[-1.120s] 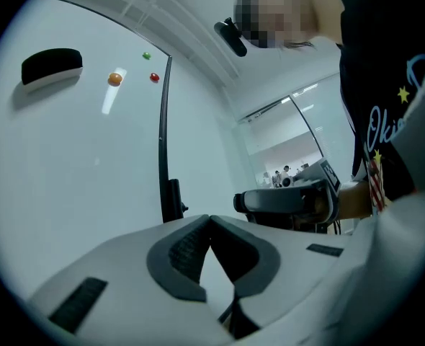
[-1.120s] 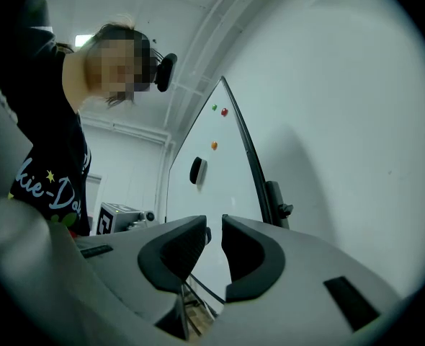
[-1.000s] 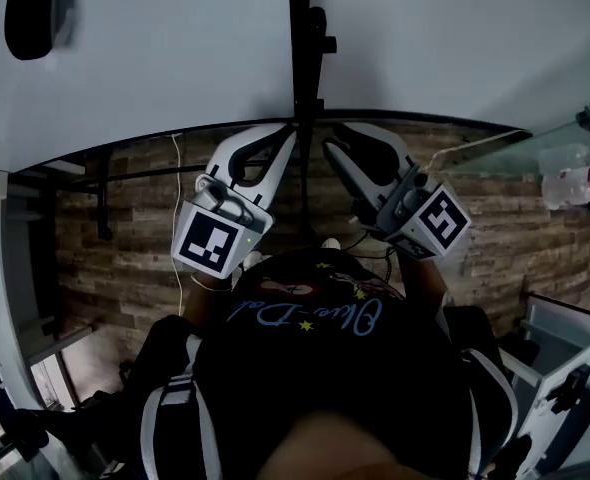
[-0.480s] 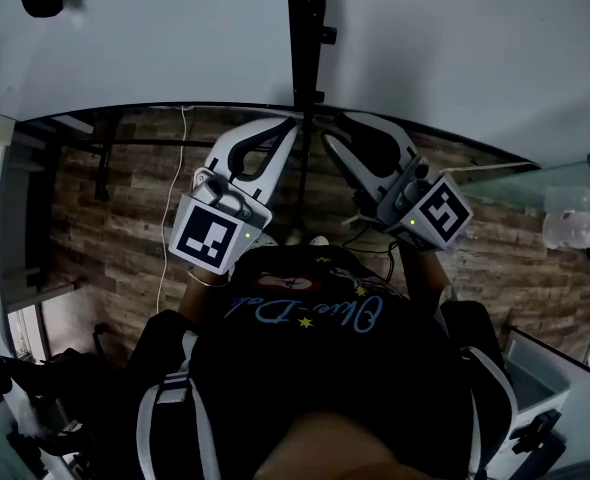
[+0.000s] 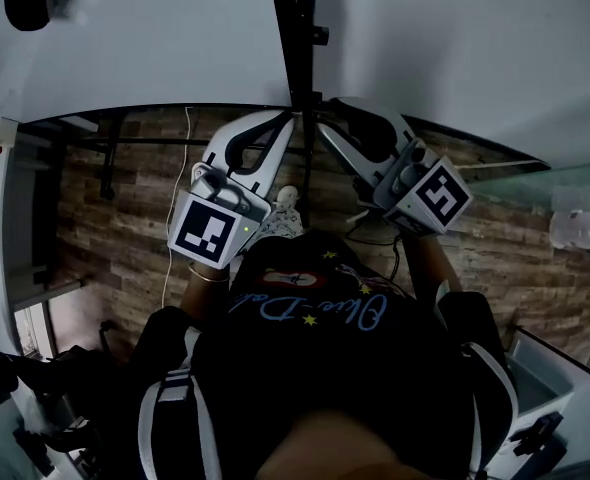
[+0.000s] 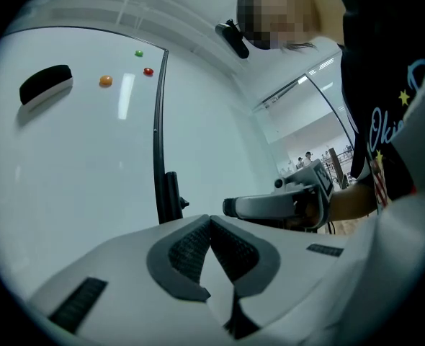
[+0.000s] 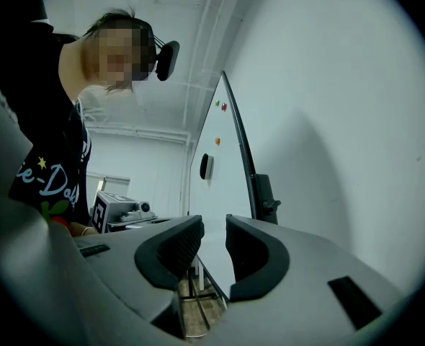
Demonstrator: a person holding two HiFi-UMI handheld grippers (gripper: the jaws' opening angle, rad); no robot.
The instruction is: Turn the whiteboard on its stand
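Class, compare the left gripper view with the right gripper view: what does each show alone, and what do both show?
Left only: the right gripper side-on, distant people. Right only: that gripper's tongs, just opening, with the whiteboard edge in their gap above wood floor; the marker cube on the left gripper. Both: eraser, stand post, magnets.

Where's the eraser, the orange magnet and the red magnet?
eraser (image 6: 45,83), left gripper view, middle of its black body.
orange magnet (image 6: 106,81), left gripper view, its centre.
red magnet (image 6: 148,71), left gripper view, its centre.
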